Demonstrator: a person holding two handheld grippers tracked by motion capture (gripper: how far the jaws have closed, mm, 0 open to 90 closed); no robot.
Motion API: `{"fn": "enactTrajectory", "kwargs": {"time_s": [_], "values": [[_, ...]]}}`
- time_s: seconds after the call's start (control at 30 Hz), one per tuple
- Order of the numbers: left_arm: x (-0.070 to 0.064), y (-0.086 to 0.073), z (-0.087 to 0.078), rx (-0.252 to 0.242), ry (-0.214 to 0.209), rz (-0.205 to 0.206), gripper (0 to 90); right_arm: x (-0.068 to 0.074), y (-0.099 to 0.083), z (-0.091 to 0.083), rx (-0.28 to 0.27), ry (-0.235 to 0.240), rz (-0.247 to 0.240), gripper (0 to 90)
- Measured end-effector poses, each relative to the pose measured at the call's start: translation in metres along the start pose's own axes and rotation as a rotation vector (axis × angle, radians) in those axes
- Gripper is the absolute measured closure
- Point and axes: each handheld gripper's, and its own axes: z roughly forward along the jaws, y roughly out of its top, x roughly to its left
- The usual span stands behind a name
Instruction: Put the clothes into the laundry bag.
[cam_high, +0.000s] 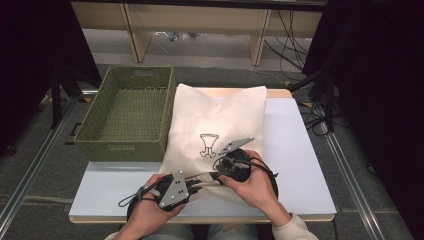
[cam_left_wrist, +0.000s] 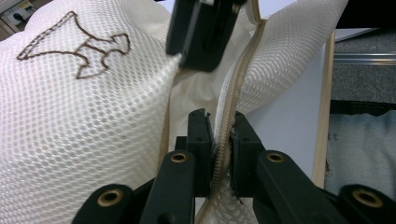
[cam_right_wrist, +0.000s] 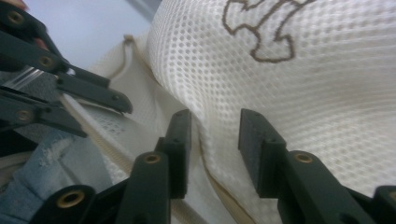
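High view: white mesh laundry bag (cam_high: 215, 120) flat on the pale counter (cam_high: 300, 165), its near edge at 6 o'clock, beside a green woven basket (cam_high: 125, 115) at 10 o'clock. Left gripper (cam_high: 200, 184) and right gripper (cam_high: 216, 175) both at the bag's near edge, close together, held in the person's hands.

Left gripper view: jaws nearly closed, pinching the beige zipper tape (cam_left_wrist: 222, 140) between them, just below the open mouth. Right gripper (cam_left_wrist: 201, 32) at 12 o'clock, pressed onto the mesh beside the opening.

Right gripper view: jaws partly open, straddling a fold of mesh (cam_right_wrist: 219, 116) at the mouth; whether any fabric is actually nipped is hard to tell here. Left gripper (cam_right_wrist: 70, 93) at 9 o'clock on the tape.

To do the step well, judged from this: keep the tape taut with the left, close the right firmly on the upper lip only, then lift and spread gently so the mouth opens without dragging the bag across the counter.

No readable writing or brand; only a brown stitched emblem (cam_high: 208, 145) on the bag's face.
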Motion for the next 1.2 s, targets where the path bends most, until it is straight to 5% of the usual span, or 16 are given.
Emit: {"fn": "enactTrajectory", "kwargs": {"time_s": [0.1, 0.4, 0.47, 0.53, 0.63, 0.83, 0.87, 0.97, 1.2], "values": [[0.0, -0.001, 0.0, 0.0, 0.003, -0.003, 79.1, -0.001, 0.002, -0.01, -0.069, -0.005, -0.012, 62.7], [-0.001, -0.006, -0.002, 0.013, -0.016, -0.001, 70.9, -0.012, 0.005, -0.043, -0.267, -0.05, 0.067, 61.3], [-0.001, -0.007, -0.004, 0.035, -0.032, 0.013, 65.8, -0.018, 0.002, -0.043, -0.251, -0.089, 0.107, 61.7], [-0.003, -0.009, -0.004, 0.013, -0.036, -0.018, 62.4, -0.022, -0.001, -0.04, -0.248, -0.096, 0.124, 61.7], [0.0, -0.011, -0.007, -0.012, -0.024, -0.002, 55.3, -0.025, -0.002, -0.038, -0.248, -0.109, 0.125, 61.7], [0.001, -0.013, -0.018, -0.047, -0.052, -0.13, 42.7, -0.027, -0.004, -0.036, -0.264, -0.121, 0.108, 61.8], [0.002, -0.014, -0.021, -0.043, -0.032, -0.137, 40.4, -0.026, -0.005, -0.036, -0.252, -0.126, 0.148, 61.7], [0.007, -0.015, -0.03, -0.051, -0.002, -0.153, 33.9, -0.032, -0.008, -0.035, -0.268, -0.16, 0.127, 61.5], [0.024, -0.022, -0.047, -0.106, 0.066, -0.244, 29.6, -0.04, -0.013, -0.036, -0.268, -0.187, 0.164, 61.4]]}}
